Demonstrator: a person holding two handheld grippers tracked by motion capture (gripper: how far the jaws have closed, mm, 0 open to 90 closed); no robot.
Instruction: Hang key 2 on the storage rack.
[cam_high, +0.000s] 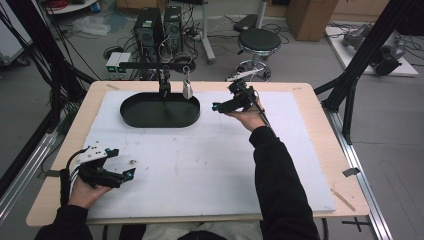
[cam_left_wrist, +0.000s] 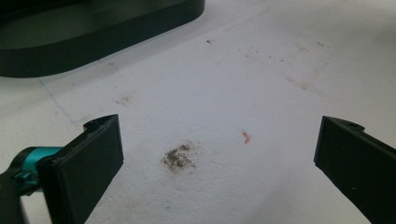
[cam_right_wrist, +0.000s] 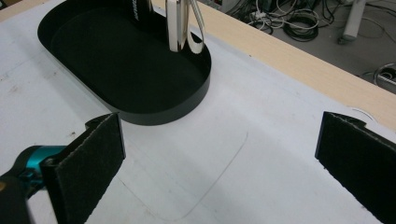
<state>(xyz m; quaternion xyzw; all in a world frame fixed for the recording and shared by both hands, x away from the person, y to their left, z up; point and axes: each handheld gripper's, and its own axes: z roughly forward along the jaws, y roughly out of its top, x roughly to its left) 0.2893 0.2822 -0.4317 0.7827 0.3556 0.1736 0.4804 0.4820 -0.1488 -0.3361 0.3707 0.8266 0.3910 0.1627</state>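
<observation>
Left claw (cam_high: 131, 173), released and empty, sat low on white bench (cam_high: 200, 165); right claw (cam_high: 216, 106), likewise released, neared black oval tray (cam_high: 160, 111) beneath hanging clips (cam_high: 187, 89), best approached squarely, slowly.

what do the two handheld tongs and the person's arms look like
Both tongs are black with teal metal fittings near the jaws. The left tongs carry a pale grey three-cornered plate on top and trail a black cable. The right tongs have a similar pale plate behind them. Up close the jaws are flat black rectangular pads with a rough surface. The person wears black sleeves.
</observation>
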